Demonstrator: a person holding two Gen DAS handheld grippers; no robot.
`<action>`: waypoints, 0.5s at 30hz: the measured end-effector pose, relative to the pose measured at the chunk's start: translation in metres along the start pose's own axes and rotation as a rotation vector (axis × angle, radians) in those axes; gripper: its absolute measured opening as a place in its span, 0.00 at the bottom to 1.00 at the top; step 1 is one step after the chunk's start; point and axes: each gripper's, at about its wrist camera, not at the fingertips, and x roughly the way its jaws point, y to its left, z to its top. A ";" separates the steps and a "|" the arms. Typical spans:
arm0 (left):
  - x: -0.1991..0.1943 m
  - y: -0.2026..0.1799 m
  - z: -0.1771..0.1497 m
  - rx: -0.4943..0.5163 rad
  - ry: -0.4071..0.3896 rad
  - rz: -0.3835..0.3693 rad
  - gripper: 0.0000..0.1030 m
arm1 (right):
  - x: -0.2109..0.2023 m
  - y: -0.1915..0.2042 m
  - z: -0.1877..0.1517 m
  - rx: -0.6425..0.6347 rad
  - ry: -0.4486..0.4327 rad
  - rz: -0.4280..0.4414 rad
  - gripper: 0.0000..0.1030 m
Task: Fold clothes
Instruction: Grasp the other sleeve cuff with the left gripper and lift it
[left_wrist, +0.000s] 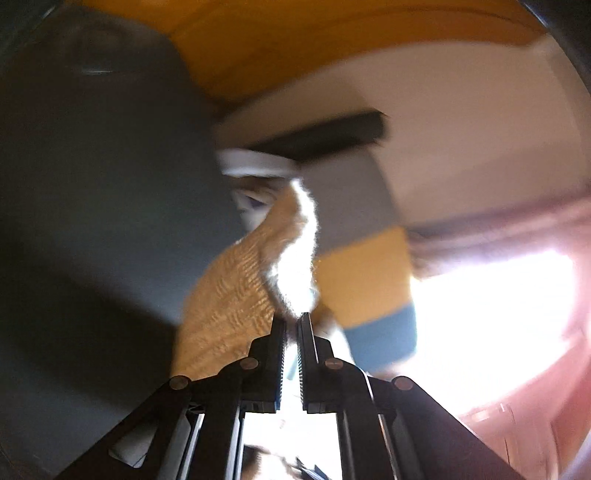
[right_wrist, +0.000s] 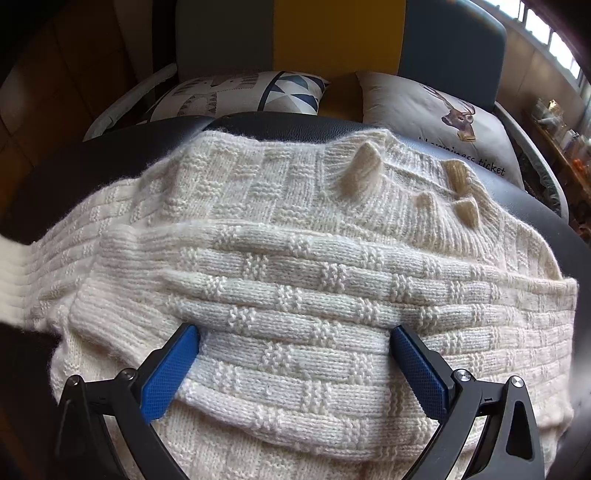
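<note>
A cream knitted sweater (right_wrist: 295, 266) with a basket-weave pattern and small knitted tufts lies spread over a black leather surface (right_wrist: 110, 147). One sleeve is folded across its body. My right gripper (right_wrist: 295, 336) hangs open just above that sleeve, its blue pads (right_wrist: 166, 373) wide apart and close to the knit, with nothing clamped. In the blurred left wrist view my left gripper (left_wrist: 293, 321) is shut on a strip of the sweater (left_wrist: 236, 295), which hangs lifted and lit from behind.
Two printed cushions (right_wrist: 240, 92) (right_wrist: 436, 122) lie behind the black surface against a grey, yellow and blue chair back (right_wrist: 332, 33). A cluttered shelf (right_wrist: 561, 133) stands at the far right. The left wrist view shows a pale ceiling (left_wrist: 443, 129) and a bright window (left_wrist: 498, 295).
</note>
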 end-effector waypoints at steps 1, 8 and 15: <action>0.006 -0.017 -0.008 0.027 0.025 -0.028 0.04 | 0.001 -0.001 0.000 -0.001 -0.002 0.002 1.00; 0.079 -0.109 -0.066 0.142 0.222 -0.157 0.04 | 0.000 0.000 0.000 -0.009 -0.011 0.013 1.00; 0.163 -0.162 -0.136 0.237 0.429 -0.177 0.04 | -0.005 -0.007 -0.002 -0.012 -0.070 0.065 1.00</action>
